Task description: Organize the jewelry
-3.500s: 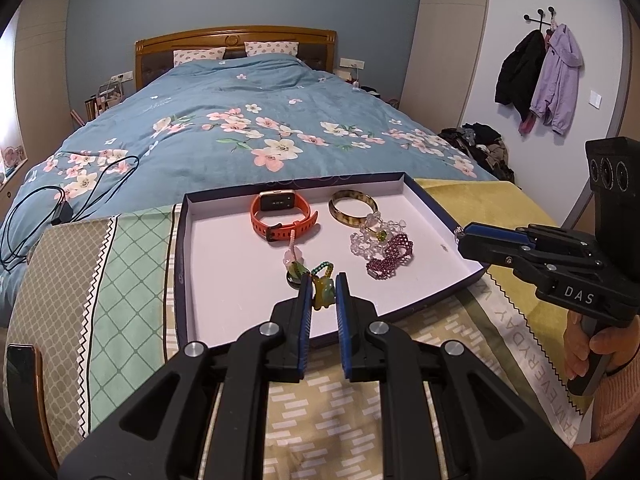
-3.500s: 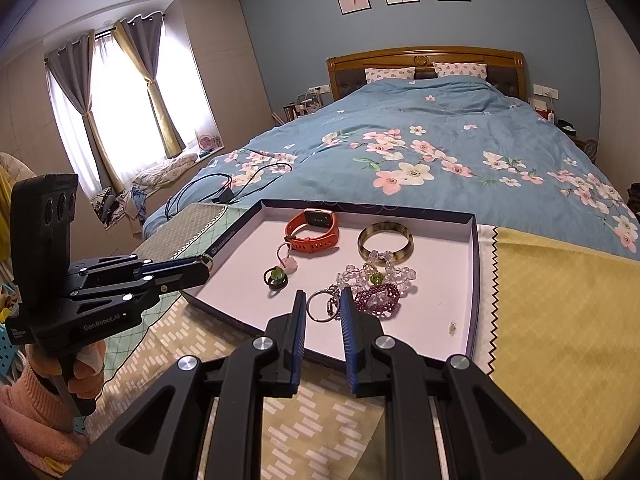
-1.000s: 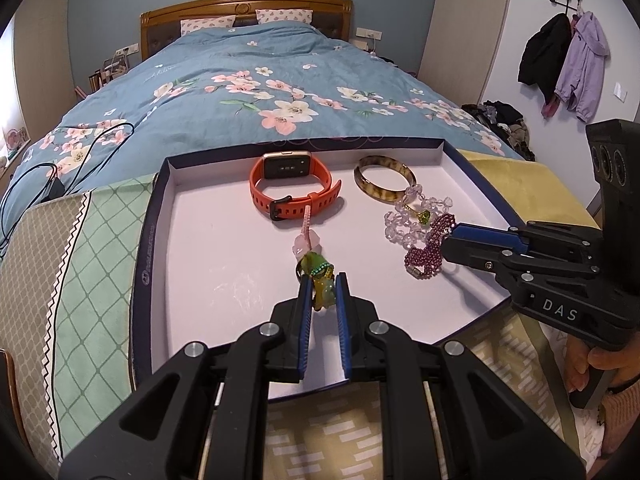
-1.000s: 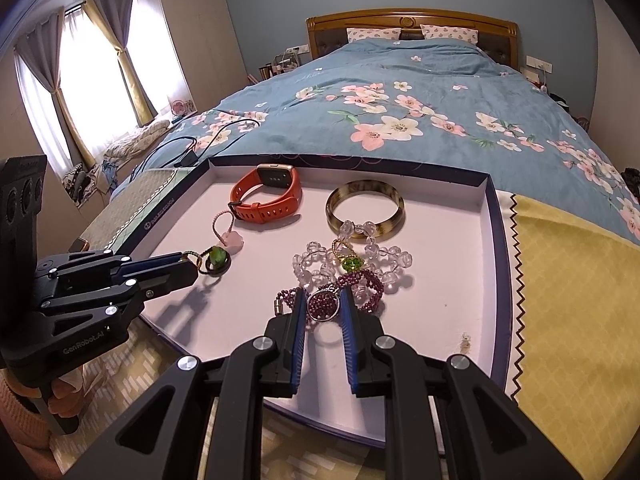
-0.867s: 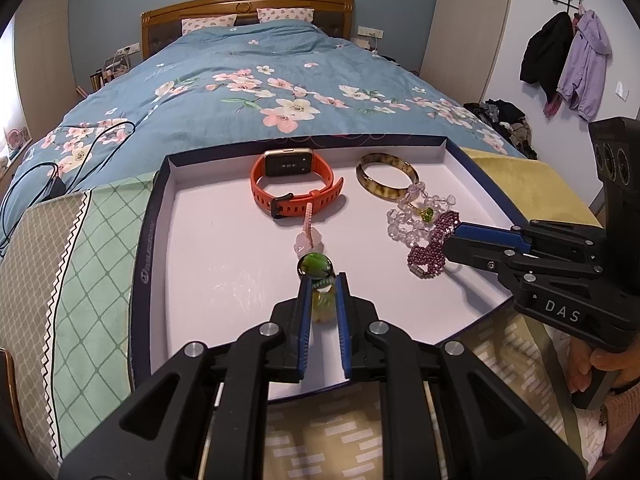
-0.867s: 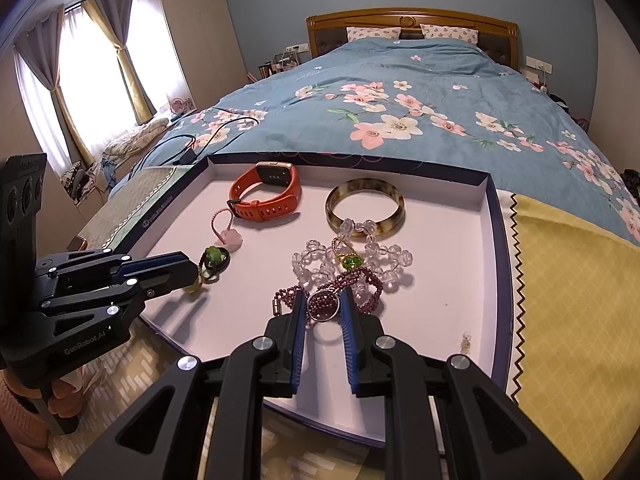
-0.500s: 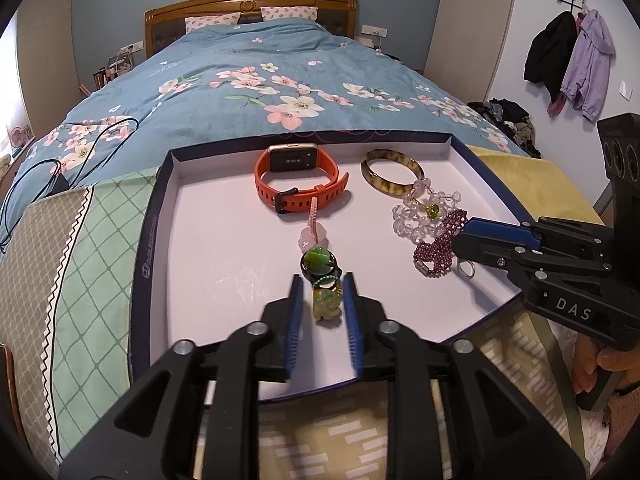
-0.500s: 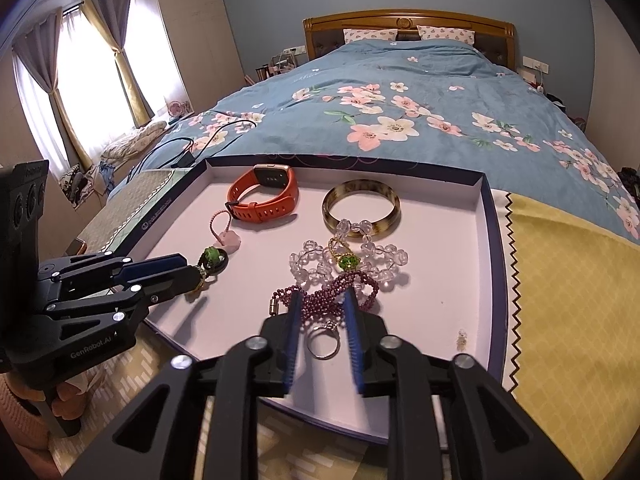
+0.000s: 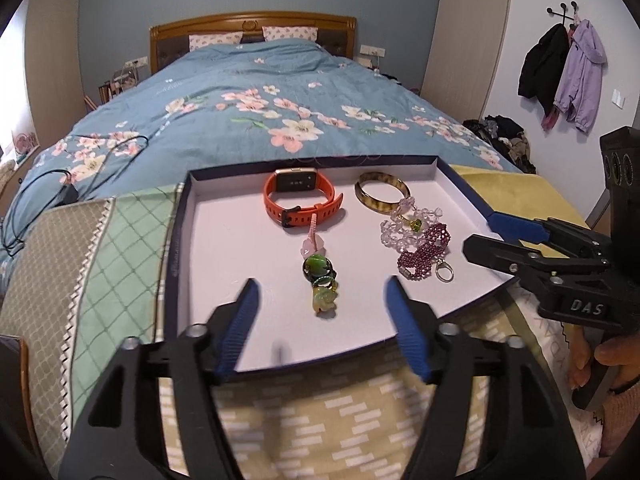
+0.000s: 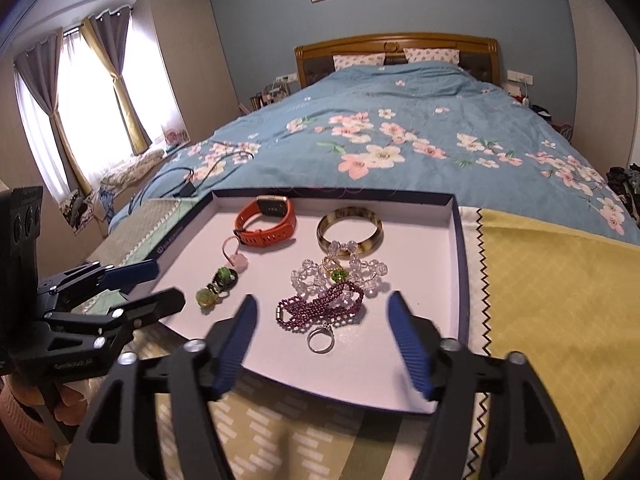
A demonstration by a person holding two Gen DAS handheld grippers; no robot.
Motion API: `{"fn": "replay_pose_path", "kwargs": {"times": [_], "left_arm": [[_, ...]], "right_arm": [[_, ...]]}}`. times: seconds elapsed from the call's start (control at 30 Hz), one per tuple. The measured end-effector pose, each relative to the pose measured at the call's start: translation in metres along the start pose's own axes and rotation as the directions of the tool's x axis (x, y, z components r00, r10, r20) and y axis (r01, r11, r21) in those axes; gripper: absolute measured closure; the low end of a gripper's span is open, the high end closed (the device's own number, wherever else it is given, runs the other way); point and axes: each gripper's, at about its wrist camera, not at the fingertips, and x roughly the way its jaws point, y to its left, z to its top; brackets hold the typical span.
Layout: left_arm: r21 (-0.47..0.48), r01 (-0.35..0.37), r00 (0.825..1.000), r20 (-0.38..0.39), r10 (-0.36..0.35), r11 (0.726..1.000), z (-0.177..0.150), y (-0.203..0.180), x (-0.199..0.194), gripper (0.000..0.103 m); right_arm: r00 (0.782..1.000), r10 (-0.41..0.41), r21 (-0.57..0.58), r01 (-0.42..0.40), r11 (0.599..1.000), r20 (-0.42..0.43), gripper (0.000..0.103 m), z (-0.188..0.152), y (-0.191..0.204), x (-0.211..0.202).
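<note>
Left wrist view: left gripper (image 9: pixel 320 316) jaws just opened wide, empty; green charm (image 9: pixel 322 282) lies on the tray (image 9: pixel 224 240) between them. Right gripper (image 10: pixel 320 322) likewise just opened, empty; ring (image 10: pixel 321 339) near, purple beads (image 10: pixel 320 306) touching it.

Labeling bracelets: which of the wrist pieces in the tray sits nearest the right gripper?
The purple beaded bracelet, just ahead of the open right gripper. The clear crystal bracelet, brown bangle and orange watch band lie farther back.

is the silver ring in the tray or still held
In the tray. The silver ring lies on the tray floor, between the open right hand-held gripper fingers, untouched.
</note>
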Motion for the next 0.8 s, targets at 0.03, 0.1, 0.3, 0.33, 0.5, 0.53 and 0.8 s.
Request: {"fn": "replay_pose_path", "kwargs": {"times": [0.03, 0.1, 0.3, 0.33, 0.5, 0.53, 0.8], "left_arm": [[0.002, -0.005, 1.0, 0.012, 0.005, 1.0, -0.001, 0.0, -0.005, 0.024], [0.01, -0.013, 0.999, 0.035, 0.013, 1.0, -0.003, -0.001, -0.016, 0.015], [0.016, -0.074, 0.99, 0.125, 0.072, 0.997, -0.011, -0.003, -0.048, 0.006], [0.016, -0.087, 0.987, 0.137, 0.084, 0.996, -0.013, -0.004, -0.052, 0.006], [-0.008, -0.106, 0.971, 0.214, 0.106, 0.994, -0.023, -0.001, -0.082, 0.006], [-0.017, -0.111, 0.966, 0.235, 0.112, 0.994, -0.026, 0.0, -0.089, 0.006], [-0.083, -0.17, 0.916, 0.354, 0.188, 0.982, -0.053, 0.014, -0.144, 0.006]], "right_arm": [[1.0, 0.0, 0.004, 0.0, 1.0, 0.013, 0.028, -0.001, 0.0, -0.004], [0.999, -0.01, 0.009, 0.01, 1.0, 0.034, 0.022, -0.004, 0.002, -0.013], [0.993, -0.05, 0.01, 0.049, 0.999, 0.109, 0.007, -0.018, 0.006, -0.04], [0.99, -0.059, 0.008, 0.058, 0.998, 0.125, 0.007, -0.02, 0.007, -0.044], [0.976, -0.086, -0.007, 0.09, 0.996, 0.199, 0.007, -0.034, 0.013, -0.07], [0.97, -0.1, -0.014, 0.105, 0.994, 0.224, 0.007, -0.037, 0.015, -0.077], [0.918, -0.186, -0.012, 0.203, 0.979, 0.351, 0.007, -0.06, 0.014, -0.123]]}}
